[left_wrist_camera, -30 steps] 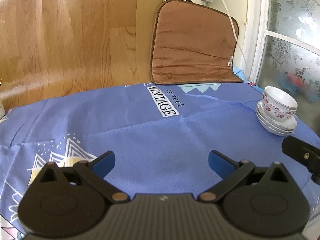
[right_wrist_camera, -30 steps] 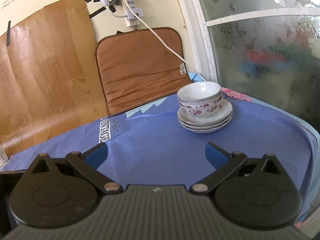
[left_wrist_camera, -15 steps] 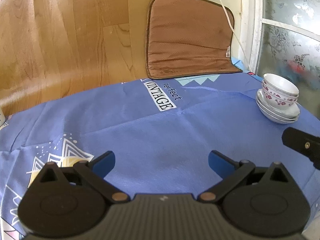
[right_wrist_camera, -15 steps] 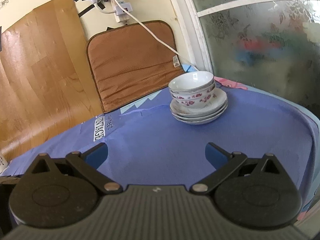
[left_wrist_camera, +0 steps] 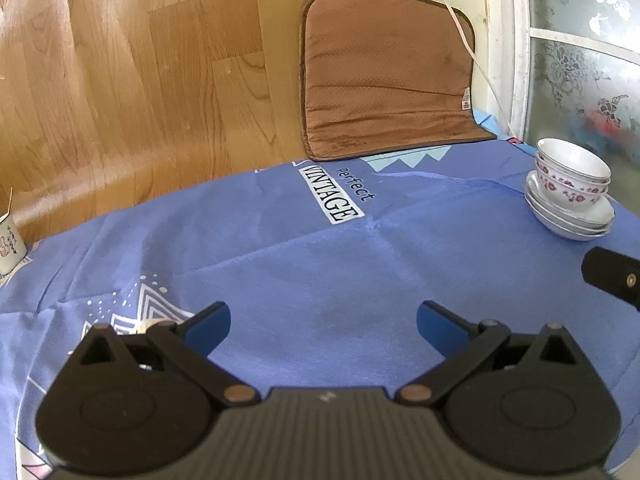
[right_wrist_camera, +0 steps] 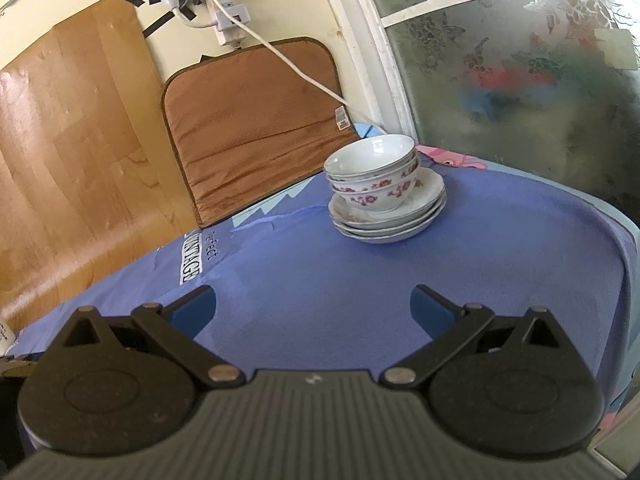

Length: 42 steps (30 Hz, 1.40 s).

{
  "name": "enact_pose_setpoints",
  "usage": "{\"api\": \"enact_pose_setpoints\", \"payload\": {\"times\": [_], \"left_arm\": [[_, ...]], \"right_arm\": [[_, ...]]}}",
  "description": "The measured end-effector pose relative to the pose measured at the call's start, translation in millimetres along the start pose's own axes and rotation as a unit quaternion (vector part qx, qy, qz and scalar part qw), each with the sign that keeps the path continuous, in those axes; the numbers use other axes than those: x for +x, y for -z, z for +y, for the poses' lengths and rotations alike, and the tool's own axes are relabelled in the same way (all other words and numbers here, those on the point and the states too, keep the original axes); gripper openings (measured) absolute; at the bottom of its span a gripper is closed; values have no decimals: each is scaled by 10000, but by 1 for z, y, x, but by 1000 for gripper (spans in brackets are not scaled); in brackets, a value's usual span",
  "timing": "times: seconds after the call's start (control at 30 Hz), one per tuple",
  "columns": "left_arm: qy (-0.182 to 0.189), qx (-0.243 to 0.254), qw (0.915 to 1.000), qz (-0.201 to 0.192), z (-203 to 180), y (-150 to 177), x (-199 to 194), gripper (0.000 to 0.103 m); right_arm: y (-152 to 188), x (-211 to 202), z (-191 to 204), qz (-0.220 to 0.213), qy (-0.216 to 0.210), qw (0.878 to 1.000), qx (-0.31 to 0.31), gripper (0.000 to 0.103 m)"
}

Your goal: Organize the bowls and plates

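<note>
White bowls with pink flowers (right_wrist_camera: 374,178) sit nested on a pile of white plates (right_wrist_camera: 400,216) at the far right of the blue-clothed table (right_wrist_camera: 320,276). The left wrist view shows the same bowls (left_wrist_camera: 572,178) and plates (left_wrist_camera: 572,220) at its right edge. My right gripper (right_wrist_camera: 314,308) is open and empty, well short of the stack and a little left of it. My left gripper (left_wrist_camera: 324,322) is open too, holding nothing, over the middle of the cloth (left_wrist_camera: 280,264). A black part of the right gripper (left_wrist_camera: 612,278) shows at the right edge of the left wrist view.
A brown seat pad (left_wrist_camera: 384,80) leans on the wall behind the table, with a white cord (right_wrist_camera: 296,68) running to a power strip (right_wrist_camera: 226,20). A frosted glass door (right_wrist_camera: 520,72) stands to the right. A small white cup (left_wrist_camera: 8,244) sits at the table's far left.
Both grippers have drawn back and lifted slightly, so the stack of bowls and plates looks a bit farther off. Both stay open. Nothing on the table has moved.
</note>
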<state>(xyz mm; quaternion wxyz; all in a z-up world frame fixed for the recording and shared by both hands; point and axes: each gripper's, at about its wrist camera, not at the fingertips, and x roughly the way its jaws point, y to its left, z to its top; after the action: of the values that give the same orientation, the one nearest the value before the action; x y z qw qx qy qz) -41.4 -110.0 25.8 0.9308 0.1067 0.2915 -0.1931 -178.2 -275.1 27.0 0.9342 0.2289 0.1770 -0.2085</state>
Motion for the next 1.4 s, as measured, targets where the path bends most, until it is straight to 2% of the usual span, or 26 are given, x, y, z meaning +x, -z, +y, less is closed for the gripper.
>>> {"api": "enact_pose_setpoints", "payload": {"times": [1.4], "left_arm": [[101,360,9992,135,-18,4,-3,103]], "right_arm": [[1,-1,-6,-74,67,9998,167,103]]}}
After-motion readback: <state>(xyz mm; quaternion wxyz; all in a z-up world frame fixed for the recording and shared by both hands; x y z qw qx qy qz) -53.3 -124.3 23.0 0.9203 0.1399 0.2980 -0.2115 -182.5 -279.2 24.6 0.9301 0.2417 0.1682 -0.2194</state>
